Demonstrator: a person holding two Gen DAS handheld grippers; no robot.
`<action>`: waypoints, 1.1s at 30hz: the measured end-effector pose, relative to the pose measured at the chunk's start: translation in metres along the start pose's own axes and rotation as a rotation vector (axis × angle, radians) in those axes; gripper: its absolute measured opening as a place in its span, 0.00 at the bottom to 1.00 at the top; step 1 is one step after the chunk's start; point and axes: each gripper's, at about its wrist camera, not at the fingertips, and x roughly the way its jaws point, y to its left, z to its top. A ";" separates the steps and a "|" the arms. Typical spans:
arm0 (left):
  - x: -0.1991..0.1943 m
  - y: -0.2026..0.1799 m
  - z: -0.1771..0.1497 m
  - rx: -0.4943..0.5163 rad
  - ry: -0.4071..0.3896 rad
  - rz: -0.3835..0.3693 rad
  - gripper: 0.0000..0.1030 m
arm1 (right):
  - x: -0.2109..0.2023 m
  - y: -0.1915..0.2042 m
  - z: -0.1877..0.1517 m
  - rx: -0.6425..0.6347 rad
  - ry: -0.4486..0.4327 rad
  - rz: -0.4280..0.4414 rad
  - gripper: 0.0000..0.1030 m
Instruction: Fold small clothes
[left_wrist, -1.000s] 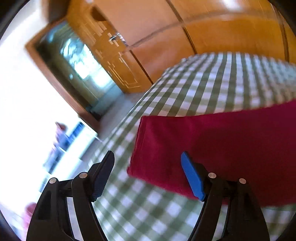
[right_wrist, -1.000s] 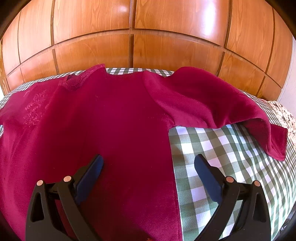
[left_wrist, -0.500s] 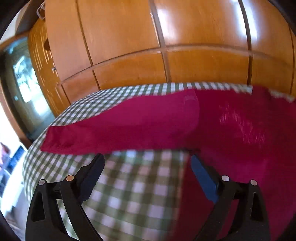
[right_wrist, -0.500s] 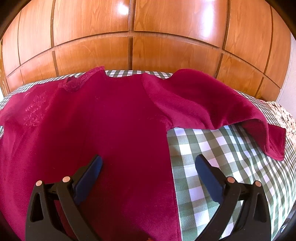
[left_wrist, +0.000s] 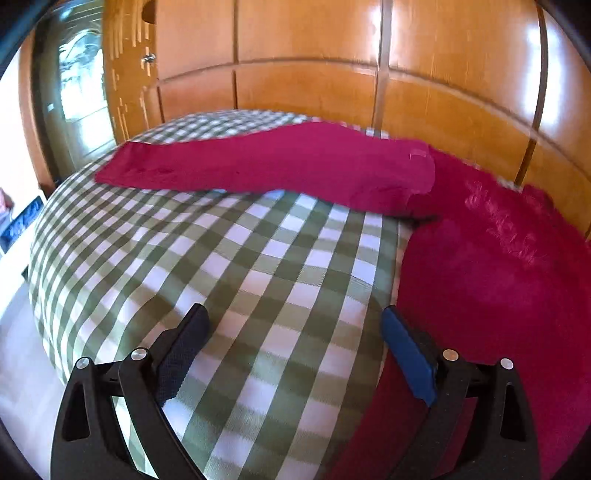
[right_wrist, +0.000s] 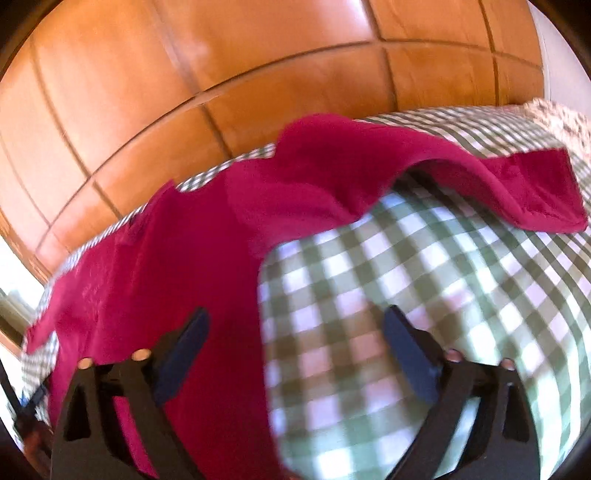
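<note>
— Swinging round since the last look, my left tongs (left_wrist: 293, 354) are now facing the left sleeve (left_wrist: 258, 166) instead of the doorway; that sleeve is lying stretched flat, well ahead of the tips. My right tongs (right_wrist: 295, 349) are rolling, so the whole bed is tilting in their view.

— Are they holding anything?

— Nothing. The left pair are standing released and wide, with only checked bedcover (left_wrist: 221, 277) between the pads; the edge of the red top (left_wrist: 498, 295) is running just beside the right-hand pad (left_wrist: 406, 354), whether touching I am not able to say. The right pair are closing a little, but nothing is being pinched: the garment's side edge is passing between the jaws, the left pad (right_wrist: 181, 354) over red cloth (right_wrist: 166, 266) and the other over the cover.

— And the other sleeve?

— I am seeing it ahead and to the right of the right tongs, humped up, with its cuff (right_wrist: 535, 192) lying on the cover.

— So what is that telling you?

— I am judging that no fold is made yet. Both tools are sitting at the body's sides, so I am expecting sleeves to come first, and the humped one is likely needing care.
</note>
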 end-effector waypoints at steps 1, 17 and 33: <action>-0.001 -0.003 -0.001 0.010 0.005 0.007 0.92 | 0.002 -0.007 0.009 0.024 -0.002 -0.002 0.79; -0.026 -0.013 -0.022 0.002 -0.013 0.058 0.90 | 0.027 -0.079 0.088 0.260 -0.094 -0.160 0.07; -0.034 -0.063 0.034 0.085 -0.114 0.066 0.93 | -0.021 -0.124 0.032 0.479 -0.103 0.175 0.64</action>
